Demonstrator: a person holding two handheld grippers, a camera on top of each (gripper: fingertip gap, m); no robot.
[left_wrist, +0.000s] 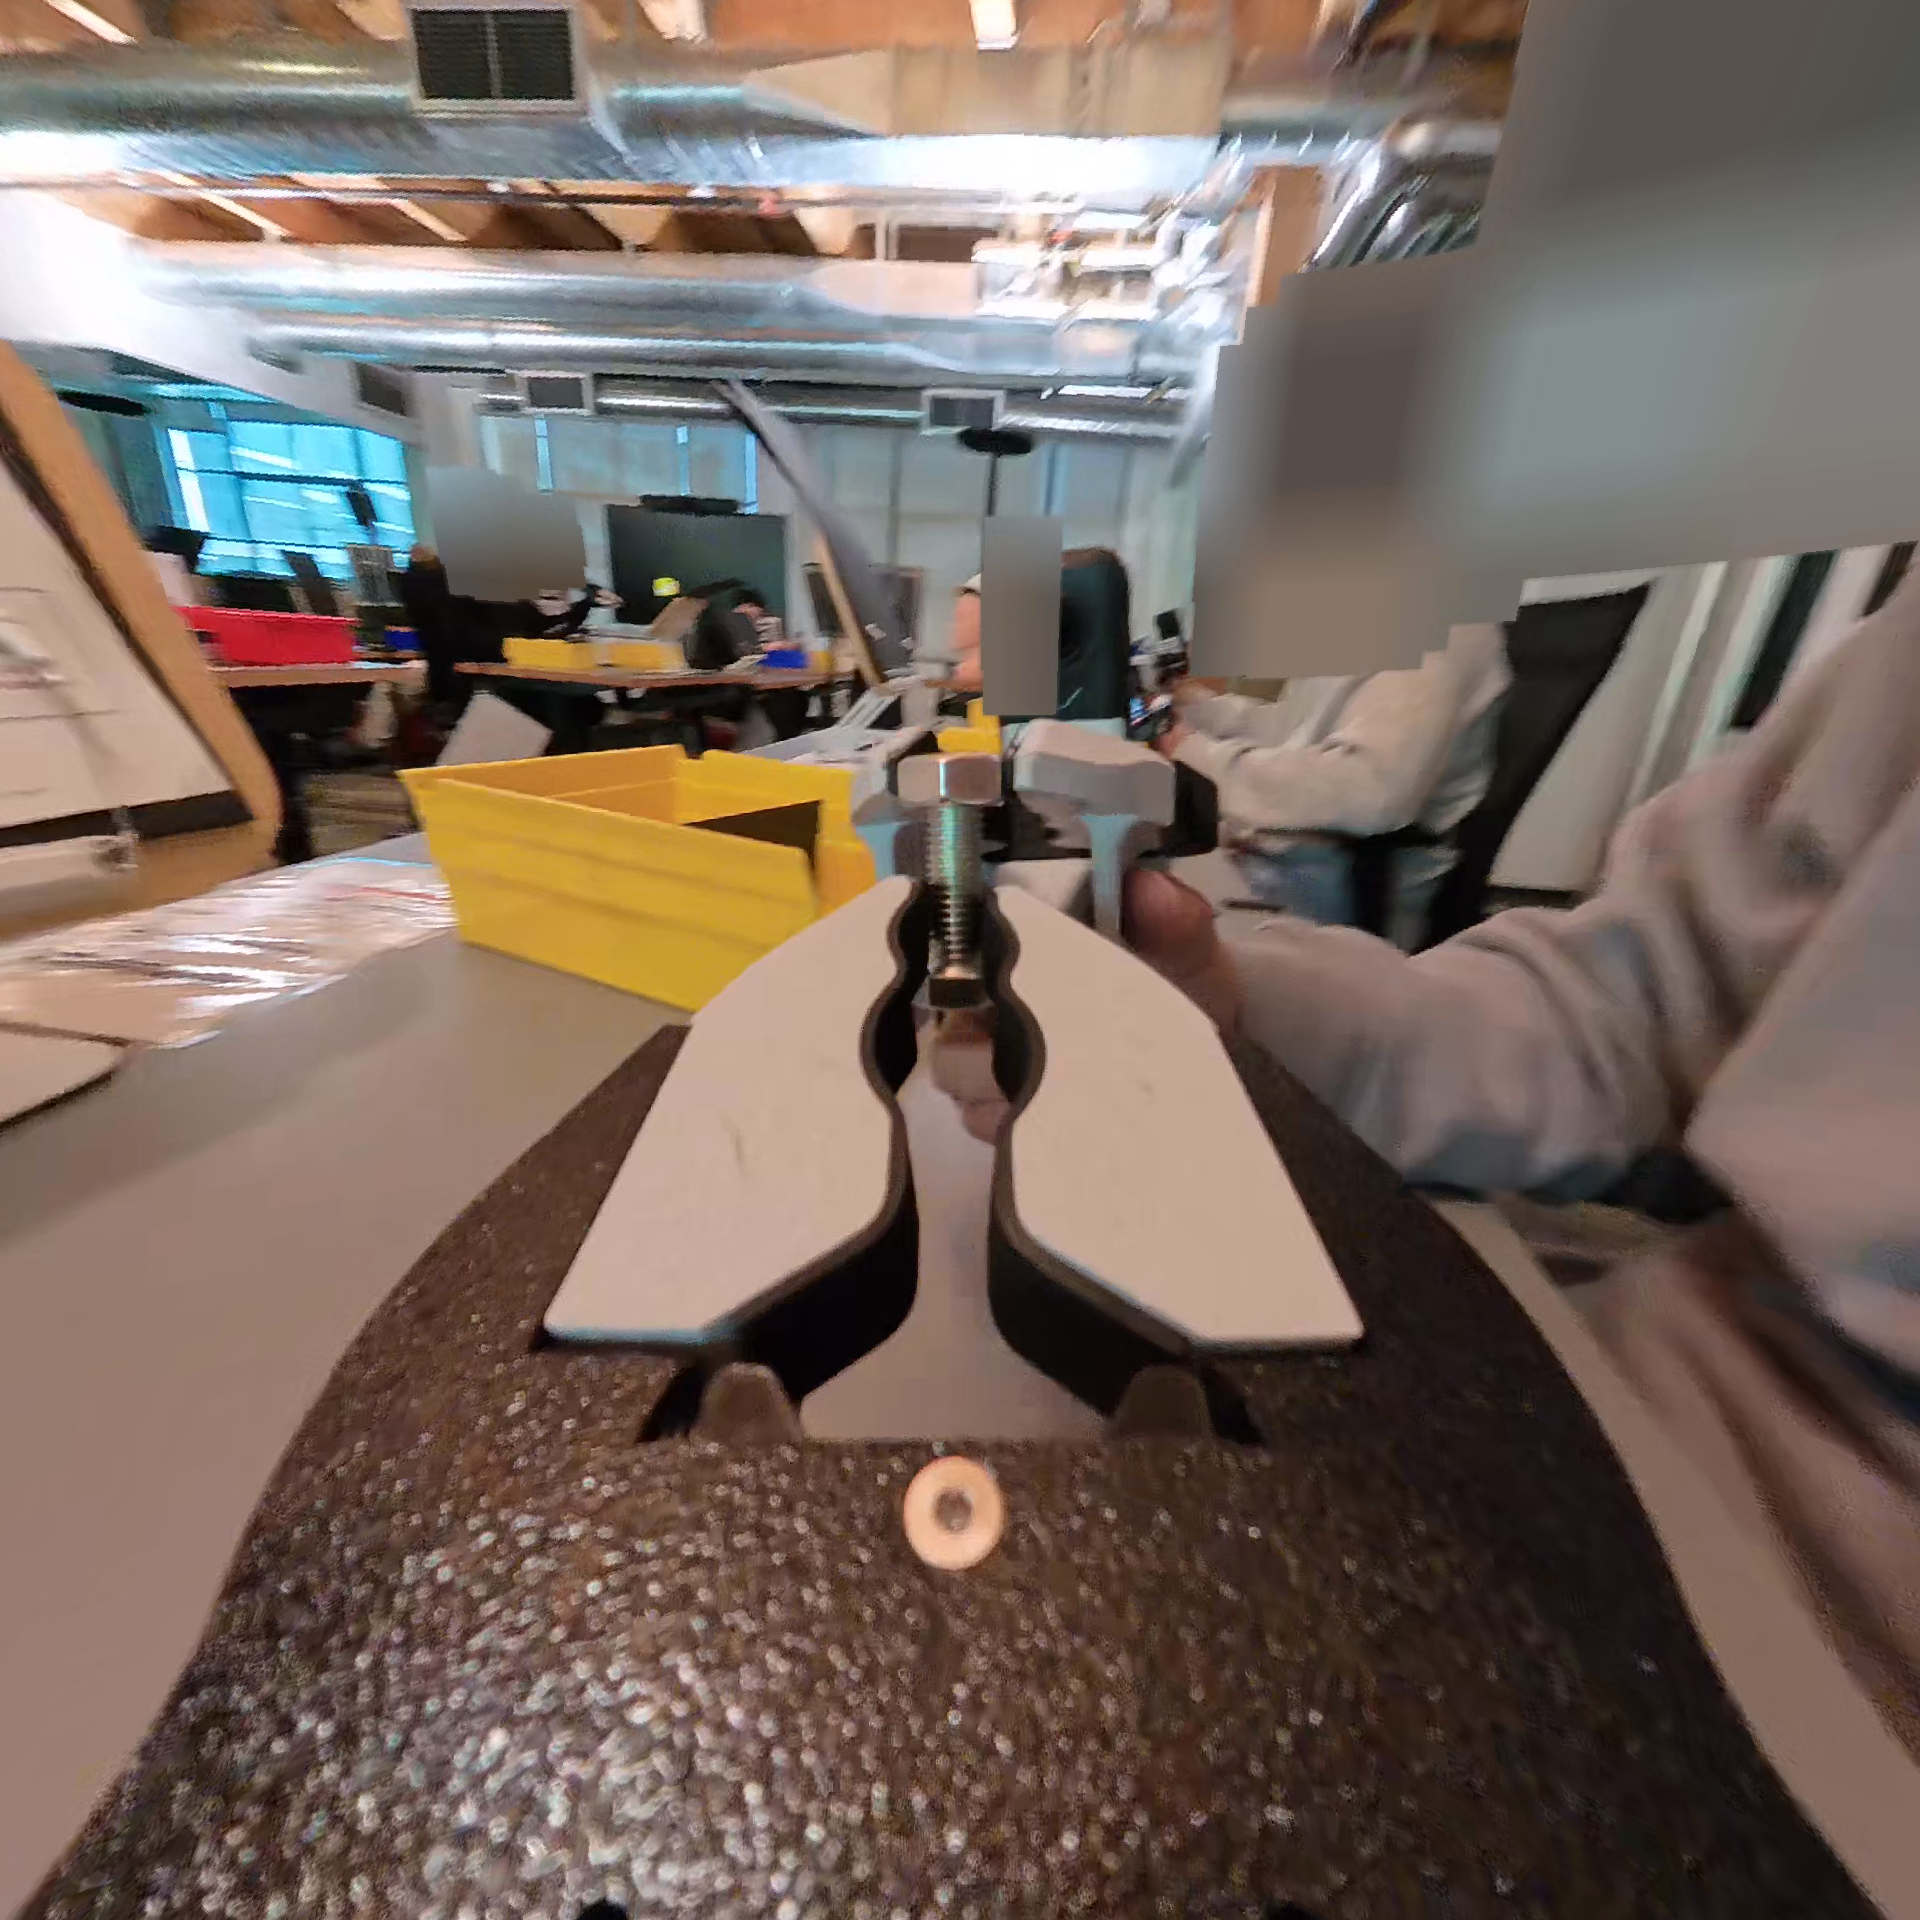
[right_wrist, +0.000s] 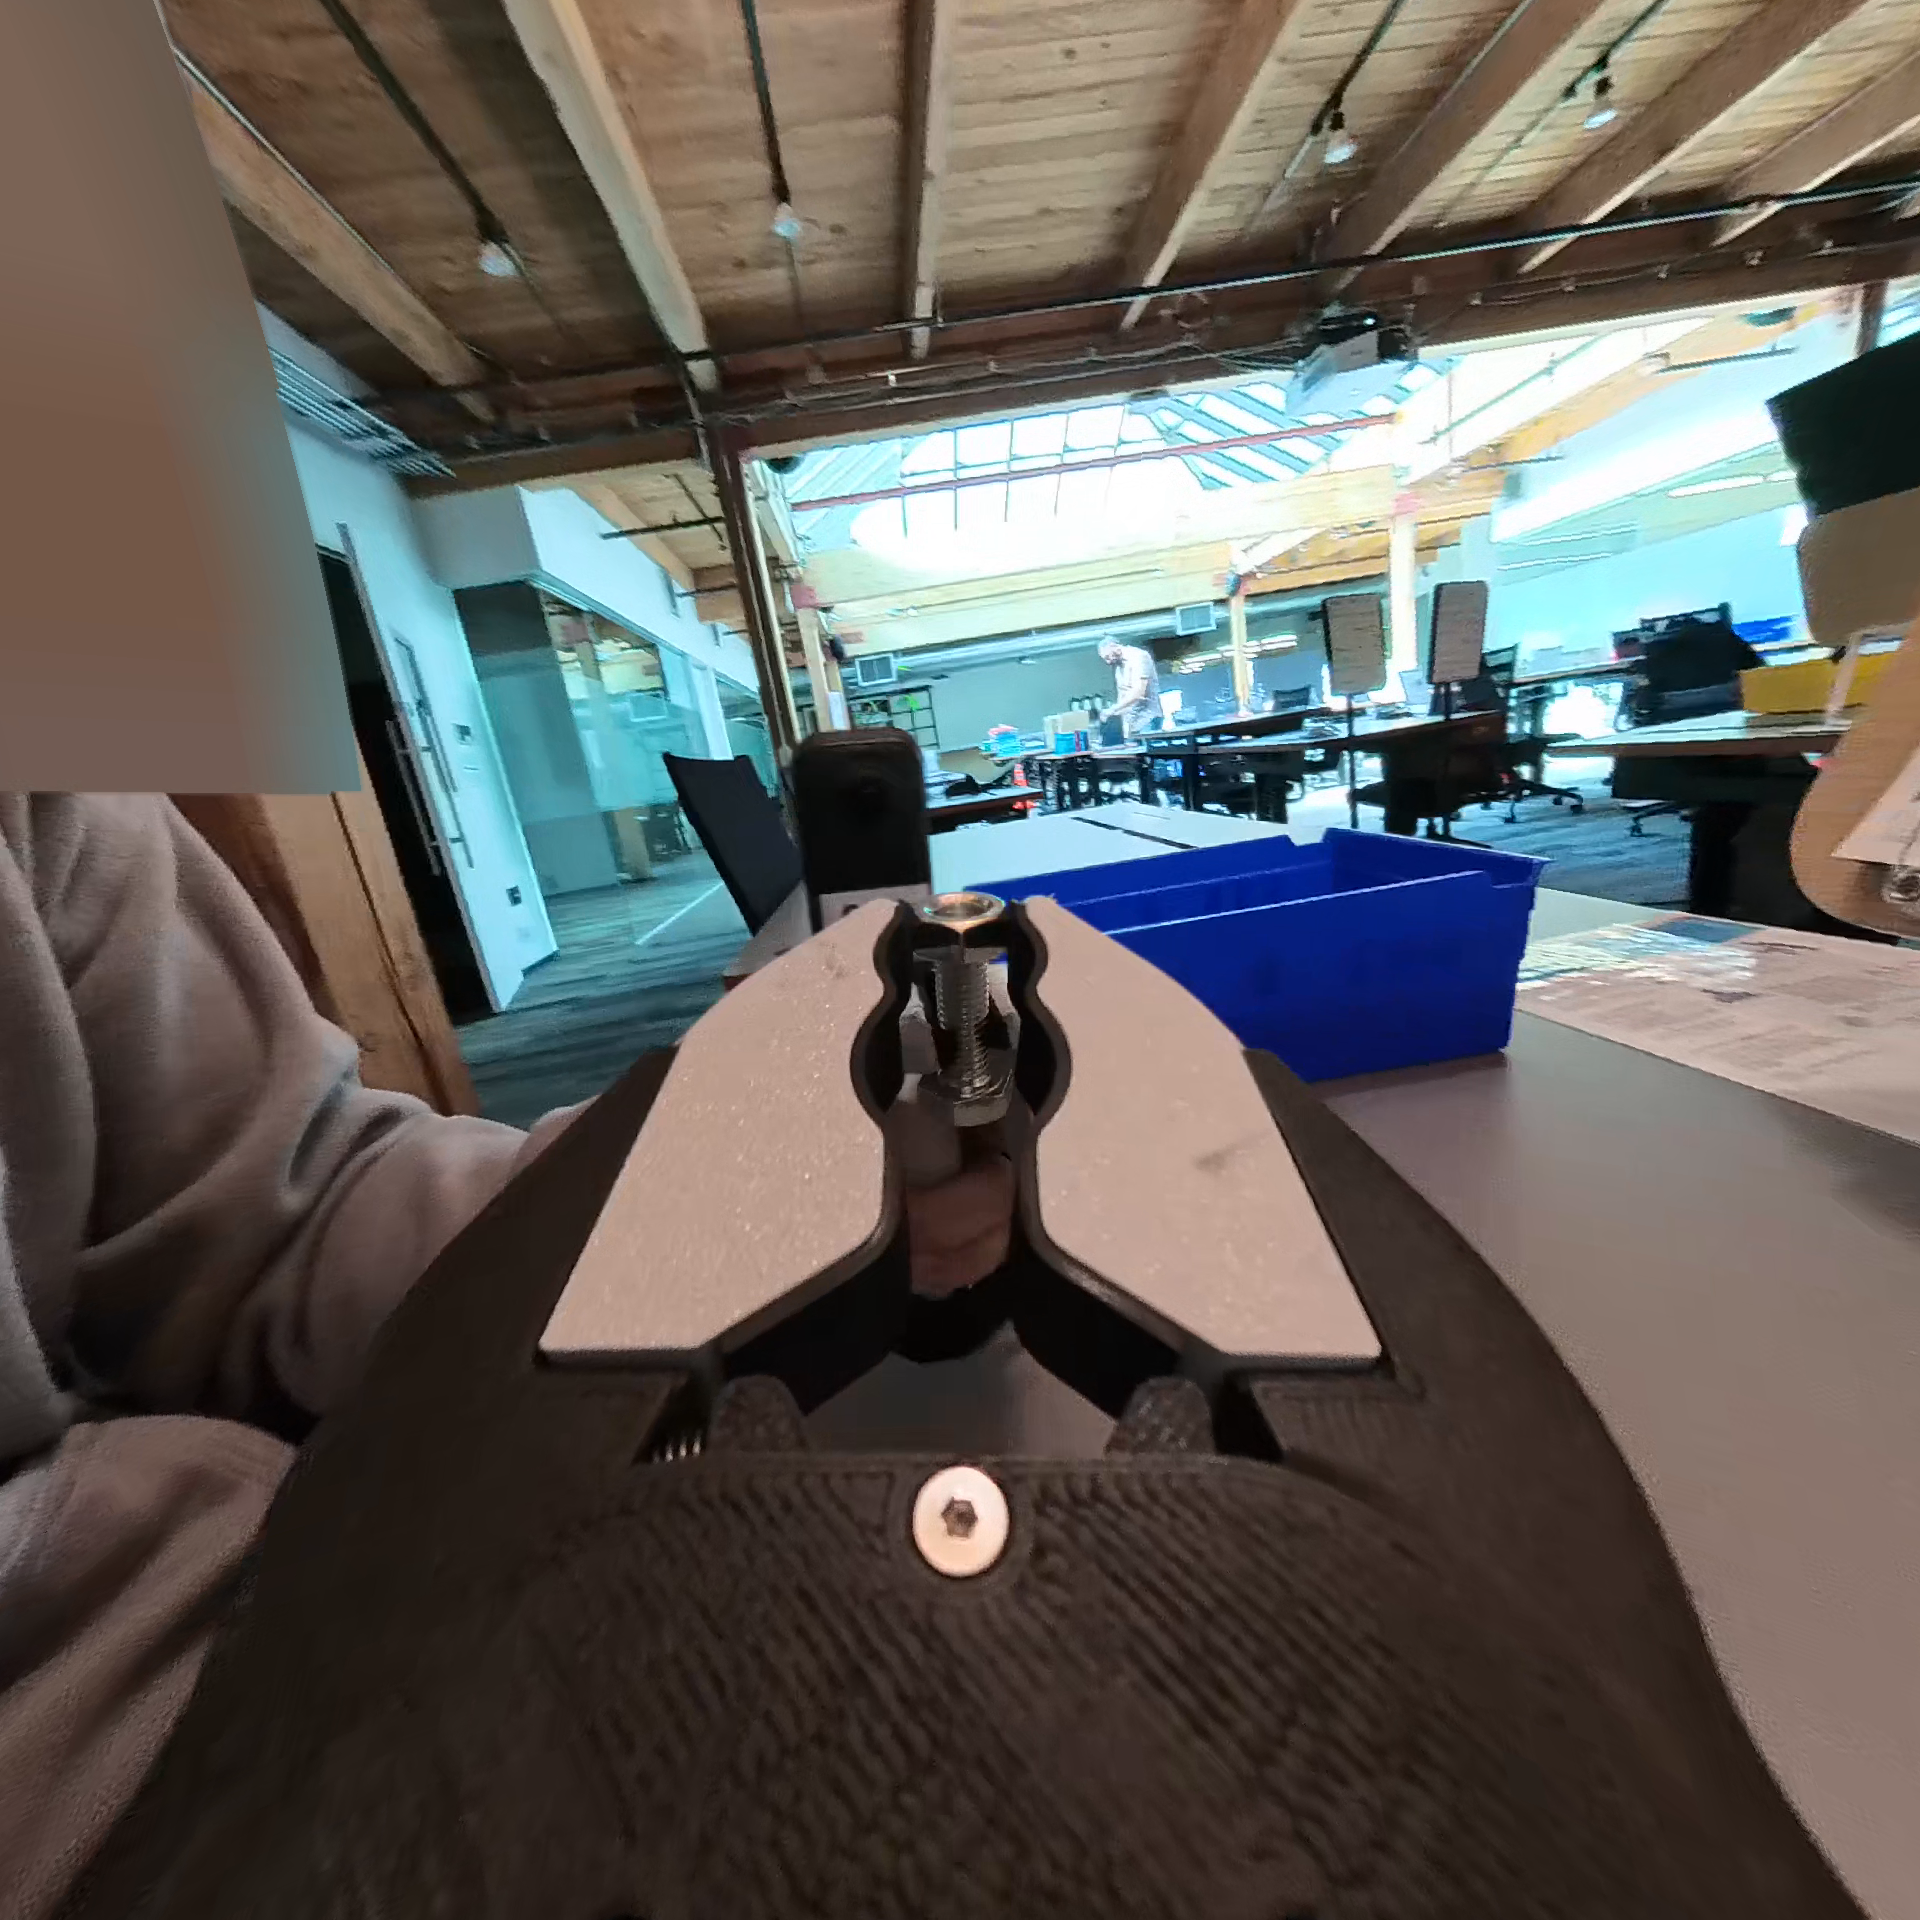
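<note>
Left gripper (left_wrist: 951, 935) clamps the bolt (left_wrist: 951, 873) shank; right gripper (right_wrist: 961, 930) pinches its hex head, fingers facing.

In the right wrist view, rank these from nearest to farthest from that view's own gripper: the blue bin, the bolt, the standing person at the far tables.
1. Bolt: between the right gripper's jaws.
2. Blue bin: on the table, ahead-right.
3. Standing person: far back, across the room.

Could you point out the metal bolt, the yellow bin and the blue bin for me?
bolt (left_wrist: 954, 883): left wrist view, on its threaded shank between the gripper fingers.
yellow bin (left_wrist: 623, 883): left wrist view, on its near side wall.
blue bin (right_wrist: 1330, 971): right wrist view, on its near side wall.
</note>
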